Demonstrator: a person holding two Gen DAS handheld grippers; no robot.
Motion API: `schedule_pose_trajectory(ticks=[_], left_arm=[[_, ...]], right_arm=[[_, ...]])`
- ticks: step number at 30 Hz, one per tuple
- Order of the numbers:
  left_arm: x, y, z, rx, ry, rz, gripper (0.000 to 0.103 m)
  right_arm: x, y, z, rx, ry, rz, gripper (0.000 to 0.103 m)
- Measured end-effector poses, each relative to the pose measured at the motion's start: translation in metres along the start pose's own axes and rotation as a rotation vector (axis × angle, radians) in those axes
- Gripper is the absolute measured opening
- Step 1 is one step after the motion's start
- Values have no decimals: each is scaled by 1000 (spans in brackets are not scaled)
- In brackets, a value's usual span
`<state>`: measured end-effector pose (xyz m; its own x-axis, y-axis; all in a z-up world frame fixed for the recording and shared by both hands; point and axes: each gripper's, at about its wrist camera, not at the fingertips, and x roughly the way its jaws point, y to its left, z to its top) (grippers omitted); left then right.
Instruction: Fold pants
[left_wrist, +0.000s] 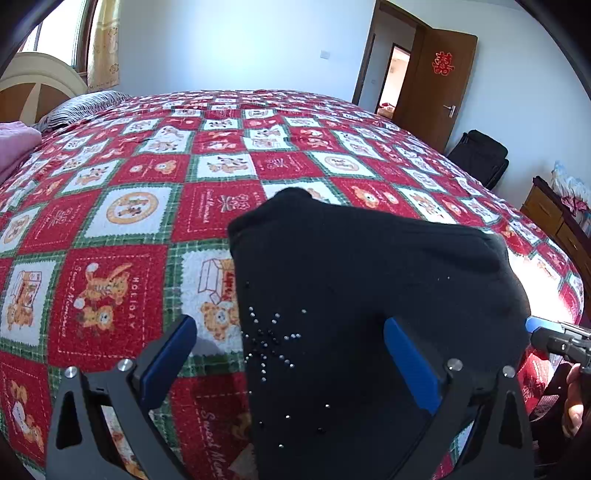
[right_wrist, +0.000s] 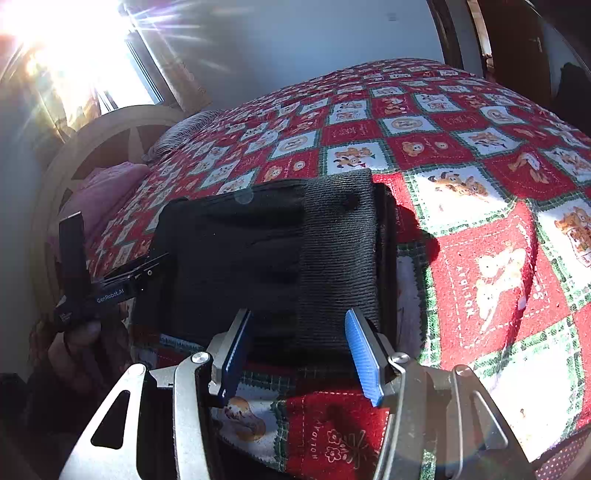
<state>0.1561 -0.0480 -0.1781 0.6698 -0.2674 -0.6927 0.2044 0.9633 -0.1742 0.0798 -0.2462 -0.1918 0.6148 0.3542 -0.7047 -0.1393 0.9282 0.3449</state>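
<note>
The black pants (left_wrist: 369, 295) lie folded into a compact bundle on the bed, with small shiny studs on the near part. They also show in the right wrist view (right_wrist: 266, 258), ribbed waistband to the right. My left gripper (left_wrist: 291, 354) is open and empty, its blue pads spread over the bundle's near edge. My right gripper (right_wrist: 295, 350) is open and empty at the bundle's near edge; it also shows at the right edge of the left wrist view (left_wrist: 554, 336). The left gripper shows at the left in the right wrist view (right_wrist: 110, 280).
The bed carries a red, white and green checked quilt (left_wrist: 147, 206) with bear prints. A pink blanket (left_wrist: 14, 144) and a striped pillow (left_wrist: 81, 105) lie at the head. A brown door (left_wrist: 436, 85), a black bag (left_wrist: 480, 155) and a wooden dresser (left_wrist: 554, 218) stand to the right.
</note>
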Motion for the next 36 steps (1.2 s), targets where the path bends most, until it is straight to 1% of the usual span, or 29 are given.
schedule_pose_trajectory(ticks=[5,10,13,16,17,21,23,25,27,28,30,31,32,34,36], left_arm=[[-2,0,0,-3,13,-9,103],[-8,0,-2,8,11,-10,103],[-9,1,-3,7,9,-15,103],[-9,0,-3,4,4,-12,103],[-9,0,-3,2,1,-16,103],[-16,-9,-1,27,-38,-11,103],[-17,-18,2,52,-50,-19,103],[-13,-27,5,83,-54,-16,103],[-10,-38,12,131,-66,-9,103],[-8,-44,15,159,-75,7,103],[-3,-49,19,180,-63,15,103],[-1,-50,19,181,-54,14,103],[3,-49,19,180,-39,15,103],[4,-46,15,170,-22,21,103],[2,-41,11,150,-11,6,103]], right_arm=[[-1,15,1,-82,7,-57,54],[-7,12,5,-71,12,-38,54],[-21,8,14,-27,-40,-5,54],[-26,3,28,2,-100,-60,54],[-25,2,33,4,-106,-62,54],[-19,7,50,10,-152,-24,54],[-8,14,58,-4,-146,25,54],[9,18,69,-7,-133,52,54],[24,16,81,20,-121,68,54],[32,13,85,28,-109,55,54],[55,-1,92,83,-36,-23,54],[60,-10,91,116,-23,-16,54],[61,-17,91,134,-33,7,54],[58,-17,90,113,-38,14,53],[50,-15,87,108,-52,30,54]])
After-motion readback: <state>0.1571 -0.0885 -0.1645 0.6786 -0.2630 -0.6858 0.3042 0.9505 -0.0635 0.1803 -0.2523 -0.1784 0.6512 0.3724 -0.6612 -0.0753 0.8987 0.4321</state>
